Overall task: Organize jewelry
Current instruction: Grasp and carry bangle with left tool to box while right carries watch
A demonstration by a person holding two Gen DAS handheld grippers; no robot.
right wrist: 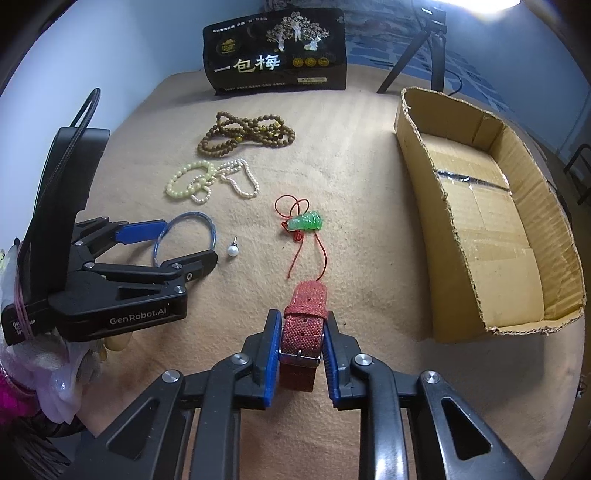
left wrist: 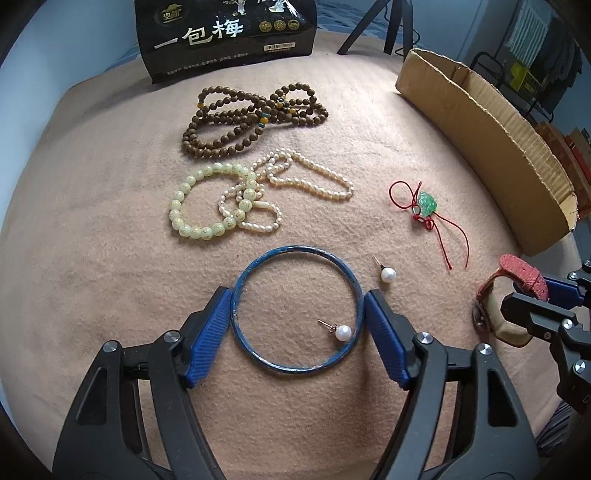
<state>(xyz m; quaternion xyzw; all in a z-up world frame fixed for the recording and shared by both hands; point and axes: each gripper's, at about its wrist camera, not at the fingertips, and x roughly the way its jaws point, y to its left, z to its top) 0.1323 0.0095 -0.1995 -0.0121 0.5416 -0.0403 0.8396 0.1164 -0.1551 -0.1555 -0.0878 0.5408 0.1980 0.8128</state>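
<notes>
My left gripper (left wrist: 296, 293) points down at a blue bangle (left wrist: 258, 258) lying on the tan cloth, with its blue pads pressed against the ring's left and right sides. A pearl earring (left wrist: 342, 332) lies inside the bangle and a second one (left wrist: 388, 274) just outside it to the right. My right gripper (right wrist: 302, 314) is shut on the red woven strap of a watch (right wrist: 304, 332), near the buckle. A green jade pendant on red cord (right wrist: 306, 220) lies just beyond the watch.
Farther back lie a pale green bead bracelet (left wrist: 207, 206) tangled with a pearl necklace (left wrist: 310, 177), and a brown bead string (left wrist: 251, 114). An open cardboard box (right wrist: 424, 177) stands at the right. A black snack bag (left wrist: 225, 33) and tripod legs (left wrist: 388, 26) stand at the far edge.
</notes>
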